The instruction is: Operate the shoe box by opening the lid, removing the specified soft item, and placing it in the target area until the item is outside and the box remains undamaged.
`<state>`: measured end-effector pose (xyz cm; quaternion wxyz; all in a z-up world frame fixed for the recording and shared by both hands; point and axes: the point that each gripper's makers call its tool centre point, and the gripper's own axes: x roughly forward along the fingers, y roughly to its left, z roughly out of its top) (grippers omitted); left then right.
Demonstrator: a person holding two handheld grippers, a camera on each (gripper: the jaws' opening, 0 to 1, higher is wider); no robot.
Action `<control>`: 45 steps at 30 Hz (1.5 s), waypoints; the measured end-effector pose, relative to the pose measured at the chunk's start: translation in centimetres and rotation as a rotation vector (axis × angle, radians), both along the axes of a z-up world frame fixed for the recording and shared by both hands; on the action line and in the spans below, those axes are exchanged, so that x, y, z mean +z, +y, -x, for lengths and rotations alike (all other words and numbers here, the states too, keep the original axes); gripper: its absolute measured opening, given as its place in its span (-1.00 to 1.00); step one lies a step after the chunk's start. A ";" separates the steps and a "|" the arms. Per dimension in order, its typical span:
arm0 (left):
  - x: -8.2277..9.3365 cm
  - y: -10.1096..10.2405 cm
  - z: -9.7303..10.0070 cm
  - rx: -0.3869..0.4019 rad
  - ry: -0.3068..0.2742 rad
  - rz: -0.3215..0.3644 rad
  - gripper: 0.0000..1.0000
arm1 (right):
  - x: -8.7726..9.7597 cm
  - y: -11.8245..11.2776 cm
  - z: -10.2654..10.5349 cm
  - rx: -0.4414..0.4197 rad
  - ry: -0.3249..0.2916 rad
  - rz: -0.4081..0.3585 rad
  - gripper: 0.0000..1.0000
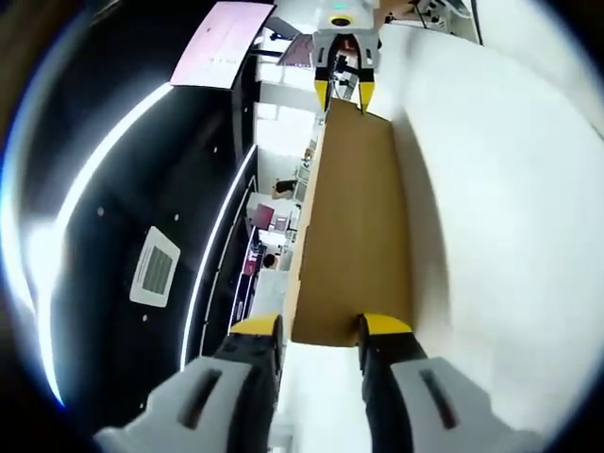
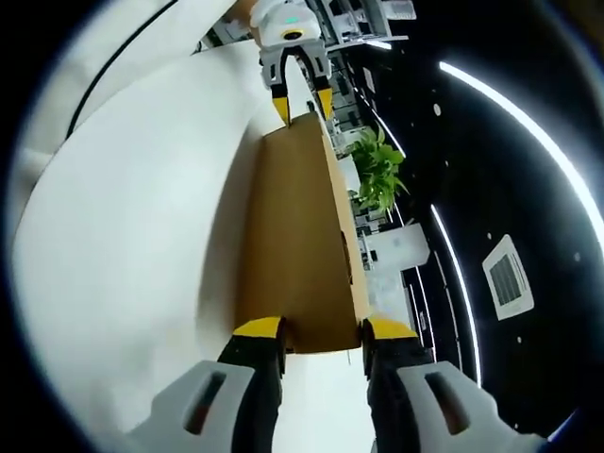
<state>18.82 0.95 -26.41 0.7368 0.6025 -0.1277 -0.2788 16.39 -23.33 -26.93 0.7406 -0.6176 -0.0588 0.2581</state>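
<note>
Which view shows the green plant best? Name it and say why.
The right gripper view. The green plant sits there in full, leafy and sharp, just beside the edge of the brown cardboard lid held between both tools. The left gripper view looks along the lid toward a dark ceiling and distant furniture; I can't make out a plant there.

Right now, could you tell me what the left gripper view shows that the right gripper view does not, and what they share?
Left gripper view alone: a pink panel and shelves of small goods beside the box.

Right gripper view alone: a green plant beside the box.

Both: the brown shoe box, held between the left gripper at one end and the right gripper at the other, each with jaws astride the cardboard edge, over a white surface, plus a dark ceiling with light strips.
</note>
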 end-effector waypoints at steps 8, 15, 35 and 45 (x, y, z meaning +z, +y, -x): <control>-0.2 0.2 -0.1 0.008 0.005 -0.003 -0.41 | 0.4 0.3 0.0 -0.007 -0.013 0.019 -0.41; -0.2 0.1 0.0 0.017 -0.011 -0.004 -0.42 | 0.4 0.6 0.0 -0.019 -0.034 0.016 -0.42; 0.0 0.2 0.0 0.036 -0.028 0.015 -0.43 | 0.7 0.4 0.0 -0.029 -0.033 0.016 -0.43; -0.1 0.2 -0.1 0.035 -0.020 0.022 -0.43 | 0.7 0.2 0.0 -0.026 -0.029 0.026 -0.44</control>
